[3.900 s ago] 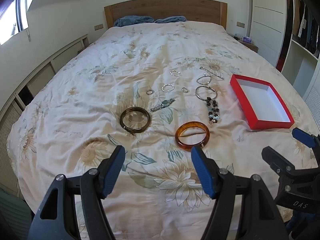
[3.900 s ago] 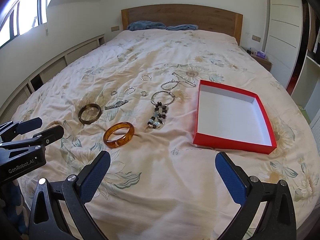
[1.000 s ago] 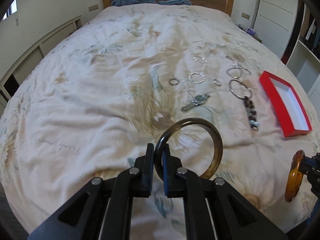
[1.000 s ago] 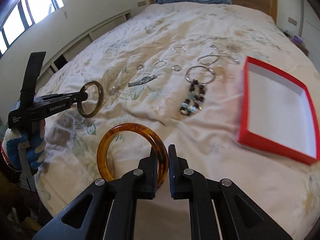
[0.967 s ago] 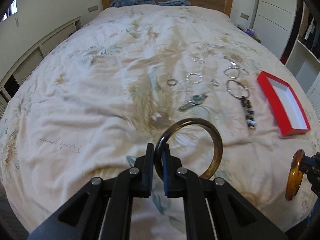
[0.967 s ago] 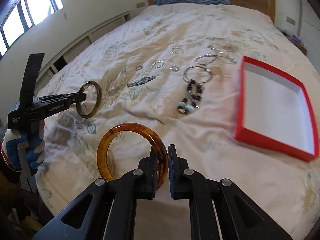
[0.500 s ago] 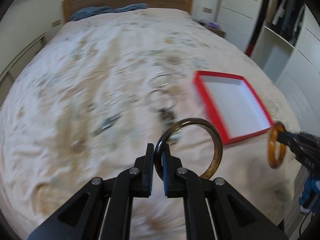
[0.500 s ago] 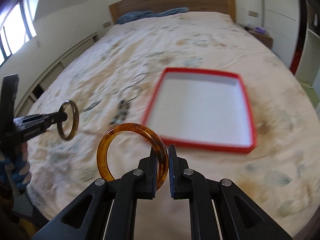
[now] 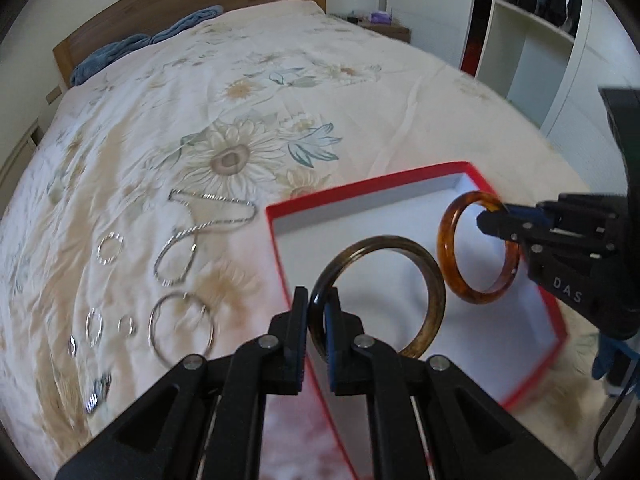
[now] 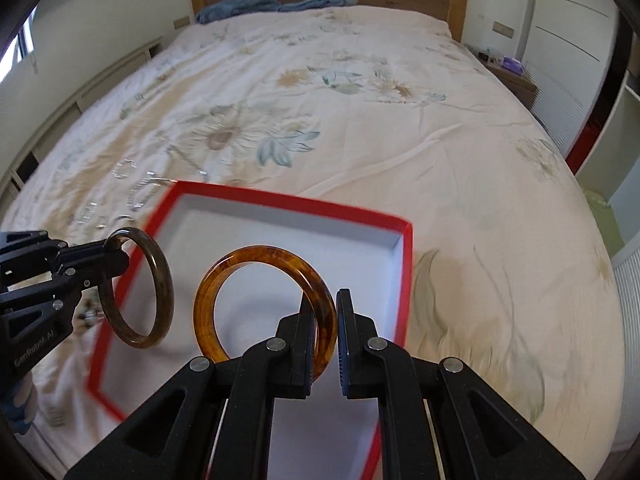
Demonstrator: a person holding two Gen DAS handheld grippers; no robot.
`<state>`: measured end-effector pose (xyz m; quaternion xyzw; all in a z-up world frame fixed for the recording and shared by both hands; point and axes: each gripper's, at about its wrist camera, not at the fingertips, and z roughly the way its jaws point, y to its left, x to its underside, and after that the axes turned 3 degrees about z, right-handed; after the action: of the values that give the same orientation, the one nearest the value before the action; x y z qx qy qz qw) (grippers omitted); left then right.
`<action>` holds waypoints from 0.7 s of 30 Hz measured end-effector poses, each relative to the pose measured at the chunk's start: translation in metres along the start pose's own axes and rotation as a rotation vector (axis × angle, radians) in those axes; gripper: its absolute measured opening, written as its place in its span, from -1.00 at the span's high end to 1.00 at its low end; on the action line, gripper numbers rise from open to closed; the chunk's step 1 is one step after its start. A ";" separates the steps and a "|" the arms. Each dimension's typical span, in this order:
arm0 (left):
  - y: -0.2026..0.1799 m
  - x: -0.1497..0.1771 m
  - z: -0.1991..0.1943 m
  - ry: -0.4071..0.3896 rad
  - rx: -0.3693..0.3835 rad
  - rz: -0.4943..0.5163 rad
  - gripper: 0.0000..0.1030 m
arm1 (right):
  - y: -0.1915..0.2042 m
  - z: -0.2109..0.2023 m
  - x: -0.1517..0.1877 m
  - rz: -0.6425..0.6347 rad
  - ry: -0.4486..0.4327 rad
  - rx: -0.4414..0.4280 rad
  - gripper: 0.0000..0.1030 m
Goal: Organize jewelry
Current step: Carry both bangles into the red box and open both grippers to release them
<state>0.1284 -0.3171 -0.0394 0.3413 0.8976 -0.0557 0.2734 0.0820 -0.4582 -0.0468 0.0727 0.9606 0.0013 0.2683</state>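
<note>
Mid-carry over red box [image 10: 406,248]: left gripper [image 9: 318,316] fingers pinching dark bangle [image 9: 434,280], right gripper [image 10: 323,334] fingers pinching amber bangle [image 10: 240,258]; next, lowering and releasing both inside.

- Dark olive bangle [image 9: 416,280], upright, held above the red box [image 9: 556,320].
- Amber bangle [image 10: 256,264], upright, above its white inside.
- Silver rings and chains [image 9: 180,256] lie on the bedspread, left of the box.

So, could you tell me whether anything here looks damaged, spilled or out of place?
Nothing stands out. The dark olive bangle and the amber orange bangle look intact, each clamped over the empty red-rimmed box. The silver rings and chain lie loose on the floral bedspread, not yet sorted.
</note>
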 end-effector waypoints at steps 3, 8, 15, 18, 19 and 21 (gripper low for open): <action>-0.003 -0.009 0.022 0.029 -0.029 0.014 0.87 | -0.005 0.019 -0.007 -0.045 0.028 0.022 0.81; -0.006 -0.016 0.048 0.085 -0.043 0.015 0.86 | -0.006 0.040 -0.016 -0.118 0.068 0.051 0.81; -0.007 -0.016 0.058 0.105 -0.055 -0.010 0.84 | -0.005 0.056 -0.024 -0.199 0.108 0.071 0.81; -0.008 -0.018 0.060 0.107 -0.052 -0.017 0.82 | -0.002 0.056 -0.023 -0.227 0.116 0.096 0.77; -0.006 -0.018 0.060 0.108 -0.046 -0.024 0.82 | -0.002 0.055 -0.023 -0.231 0.117 0.102 0.75; -0.005 -0.018 0.059 0.111 -0.036 -0.035 0.82 | -0.001 0.052 -0.022 -0.230 0.115 0.105 0.55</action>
<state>0.1625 -0.3483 -0.0802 0.3230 0.9181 -0.0254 0.2284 0.1274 -0.4640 -0.0803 -0.0242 0.9751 -0.0756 0.2070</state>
